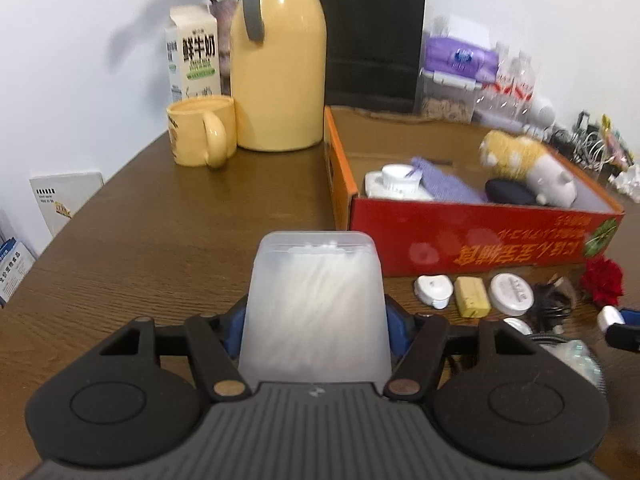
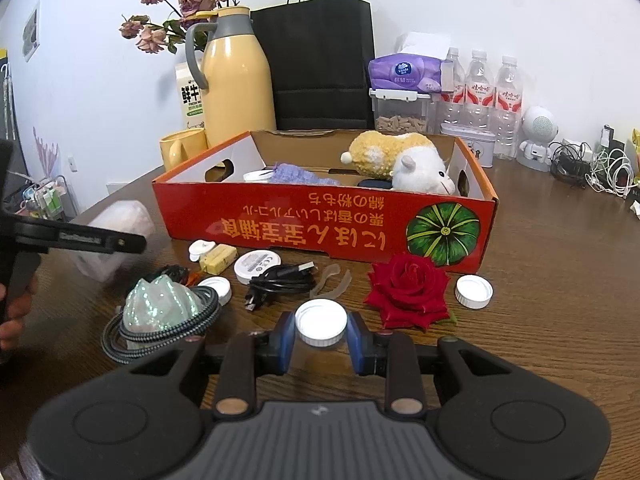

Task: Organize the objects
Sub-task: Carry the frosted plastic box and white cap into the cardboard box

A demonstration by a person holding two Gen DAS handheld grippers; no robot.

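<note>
Two claws are in your hands. Your left claw [image 1: 316, 320] is clamped on a frosted plastic box [image 1: 316, 304], its blue pads against both sides, above the surface [image 1: 160, 240]. Your right claw [image 2: 321, 340] pinches a white cap [image 2: 321, 322]. Ahead of both sits the red carton [image 2: 320, 228].

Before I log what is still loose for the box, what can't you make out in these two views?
- Left wrist view: the table under the translucent container, hidden by it and the left hand-held gripper.
- Left wrist view: the plush toy in the red box is blurred.
- Right wrist view: the box floor, hidden by its front wall.
- Right wrist view: what lies under the white cap in the right hand-held gripper.
</note>
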